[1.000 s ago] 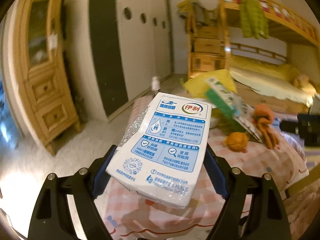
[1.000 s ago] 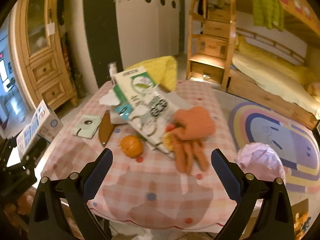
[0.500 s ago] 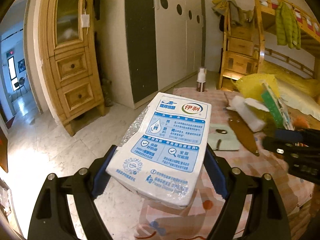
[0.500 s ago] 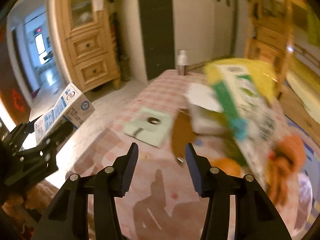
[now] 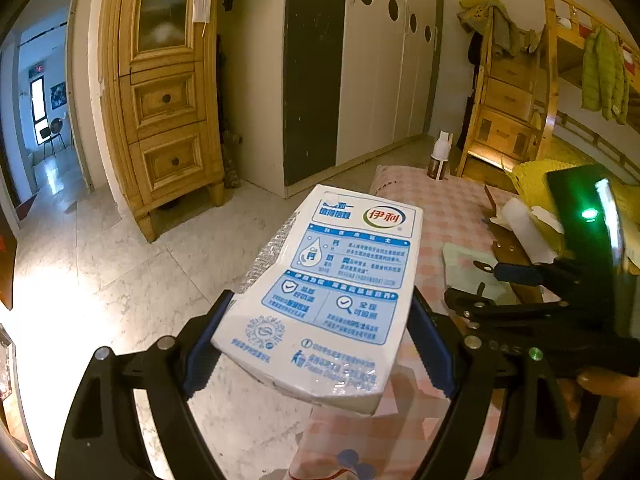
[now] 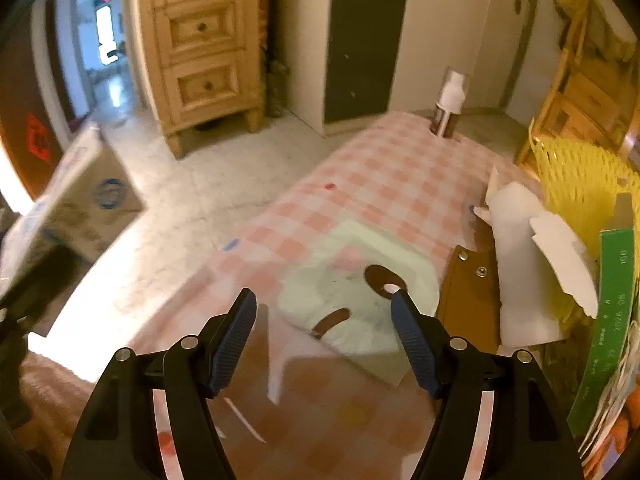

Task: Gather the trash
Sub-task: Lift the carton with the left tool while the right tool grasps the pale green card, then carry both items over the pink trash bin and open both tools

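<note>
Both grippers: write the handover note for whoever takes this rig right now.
Left gripper: shut on the white-and-blue printed milk carton, held off the table edge, over the floor.
Right gripper: open, empty, hanging above the pale green flat wrapper on the pink checked tablecloth.
Done: carton picked up.
Left: the wrapper, the crumpled white paper beside the yellow mesh basket, and dropping the carton. No bin in view.
</note>
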A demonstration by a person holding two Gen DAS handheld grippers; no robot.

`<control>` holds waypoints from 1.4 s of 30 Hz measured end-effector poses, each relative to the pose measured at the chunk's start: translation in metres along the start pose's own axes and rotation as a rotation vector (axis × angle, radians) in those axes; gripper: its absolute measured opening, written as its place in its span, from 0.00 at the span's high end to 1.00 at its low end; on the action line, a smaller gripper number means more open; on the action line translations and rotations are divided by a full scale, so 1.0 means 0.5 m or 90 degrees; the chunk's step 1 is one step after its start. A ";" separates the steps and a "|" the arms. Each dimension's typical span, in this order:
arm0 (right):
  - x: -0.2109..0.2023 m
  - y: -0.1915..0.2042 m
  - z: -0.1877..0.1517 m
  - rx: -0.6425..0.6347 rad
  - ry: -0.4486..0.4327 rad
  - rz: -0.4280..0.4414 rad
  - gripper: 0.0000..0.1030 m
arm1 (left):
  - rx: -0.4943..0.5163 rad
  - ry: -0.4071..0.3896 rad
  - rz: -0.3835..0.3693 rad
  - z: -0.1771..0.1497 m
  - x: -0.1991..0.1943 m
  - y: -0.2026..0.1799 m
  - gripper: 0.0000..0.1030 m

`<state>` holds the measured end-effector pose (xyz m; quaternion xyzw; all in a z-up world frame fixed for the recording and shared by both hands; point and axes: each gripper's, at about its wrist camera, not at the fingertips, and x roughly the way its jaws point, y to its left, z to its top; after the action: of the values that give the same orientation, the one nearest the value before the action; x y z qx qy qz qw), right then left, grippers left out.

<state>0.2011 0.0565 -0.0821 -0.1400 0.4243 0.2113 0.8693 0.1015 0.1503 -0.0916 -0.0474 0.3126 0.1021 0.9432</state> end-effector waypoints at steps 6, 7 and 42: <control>-0.015 -0.003 -0.007 0.004 -0.014 -0.009 0.60 | 0.007 0.001 -0.001 -0.001 -0.002 -0.003 0.21; -0.018 -0.008 -0.004 0.004 -0.021 -0.003 0.66 | 0.007 0.002 -0.001 -0.002 -0.002 -0.004 0.21; -0.534 -0.553 -0.502 0.430 -0.201 -0.206 0.97 | 0.320 0.023 -0.426 -0.086 -0.171 -0.691 0.21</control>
<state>0.0181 -0.3567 -0.0024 0.1226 0.3038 -0.0605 0.9429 0.0863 -0.2071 -0.0662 0.0839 0.3113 -0.2902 0.9010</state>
